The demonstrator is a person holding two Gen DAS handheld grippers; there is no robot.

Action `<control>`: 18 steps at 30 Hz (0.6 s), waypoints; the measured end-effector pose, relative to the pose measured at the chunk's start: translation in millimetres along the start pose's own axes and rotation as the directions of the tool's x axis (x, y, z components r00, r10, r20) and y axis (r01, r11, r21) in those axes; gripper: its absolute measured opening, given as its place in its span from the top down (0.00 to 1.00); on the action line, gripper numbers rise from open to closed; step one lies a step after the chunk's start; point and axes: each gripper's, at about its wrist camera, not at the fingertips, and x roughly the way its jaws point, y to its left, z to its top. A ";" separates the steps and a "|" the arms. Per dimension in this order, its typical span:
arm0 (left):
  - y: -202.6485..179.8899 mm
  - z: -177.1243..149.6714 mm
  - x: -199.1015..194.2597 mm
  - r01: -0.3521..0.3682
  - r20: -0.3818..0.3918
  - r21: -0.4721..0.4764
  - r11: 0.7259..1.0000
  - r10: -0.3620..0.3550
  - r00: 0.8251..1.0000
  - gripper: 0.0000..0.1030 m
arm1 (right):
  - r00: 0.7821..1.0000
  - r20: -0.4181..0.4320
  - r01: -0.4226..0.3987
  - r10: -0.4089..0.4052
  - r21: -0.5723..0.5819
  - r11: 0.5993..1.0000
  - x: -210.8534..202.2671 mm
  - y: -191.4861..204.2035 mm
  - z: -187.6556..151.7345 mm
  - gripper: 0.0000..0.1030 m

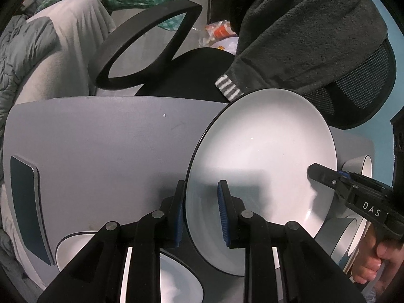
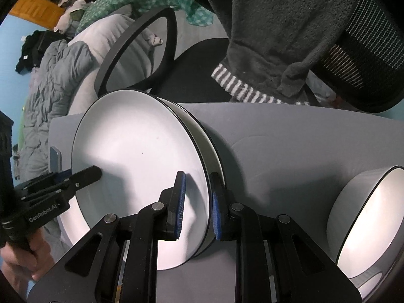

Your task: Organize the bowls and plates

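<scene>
The white plate (image 2: 136,166) is held tilted over a second plate (image 2: 199,136) near the bench's (image 2: 290,151) far edge. Its rim is straddled on opposite sides: the right gripper (image 2: 198,202) is closed on the near-right rim, and the left gripper (image 1: 200,214) on the opposite rim.

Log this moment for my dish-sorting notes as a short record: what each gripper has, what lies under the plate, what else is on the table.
left gripper: straddles the left rim of the top plate, blue pads either side; contact unclear
right gripper: straddles the opposite rim of the same plate; contact unclear
under the plate: at least one more plate, stacked
bowl: to the right of the stack, on the grey table
phone: flat at the table's left edge
behind table: black chair draped with a dark fleece
</scene>
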 end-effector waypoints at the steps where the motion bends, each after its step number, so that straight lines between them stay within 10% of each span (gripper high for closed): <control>1: -0.3 0.3 -0.3 -0.001 0.001 0.002 1.000 0.001 1.000 0.76 | 1.000 -0.001 0.003 -0.003 0.002 1.000 -0.1 -0.1 0.4 0.82; 18: -8.6 -4.1 -6.9 -0.053 0.029 0.050 0.997 0.051 0.998 0.74 | 0.995 -0.091 0.032 -0.031 0.009 0.999 4.4 5.7 8.1 0.68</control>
